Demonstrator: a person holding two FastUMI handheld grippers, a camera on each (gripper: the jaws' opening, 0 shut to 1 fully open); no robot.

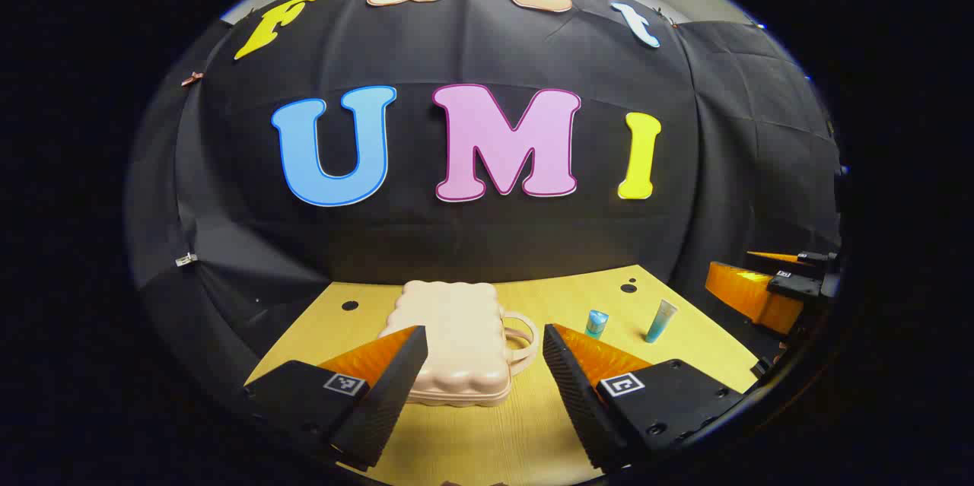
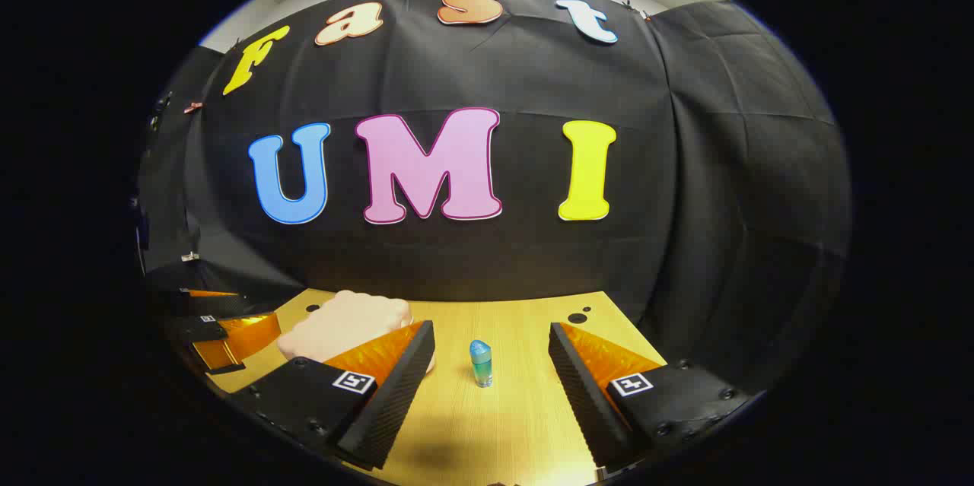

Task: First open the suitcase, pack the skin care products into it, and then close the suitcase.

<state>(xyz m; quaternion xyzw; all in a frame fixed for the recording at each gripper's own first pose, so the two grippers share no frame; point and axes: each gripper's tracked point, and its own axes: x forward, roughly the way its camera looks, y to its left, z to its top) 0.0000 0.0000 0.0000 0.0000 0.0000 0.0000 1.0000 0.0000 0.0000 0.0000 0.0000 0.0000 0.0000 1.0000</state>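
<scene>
While lid down, suitcase part-hidden behind left gripper finger.

Black cloth wall, wooden table

Suitcase partly behind tool finger.

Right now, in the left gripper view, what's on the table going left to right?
Closed suitcase with its handle toward the right → small blue jar → blue tube standing upright → the other hand's tongs at the far right edge.
</scene>
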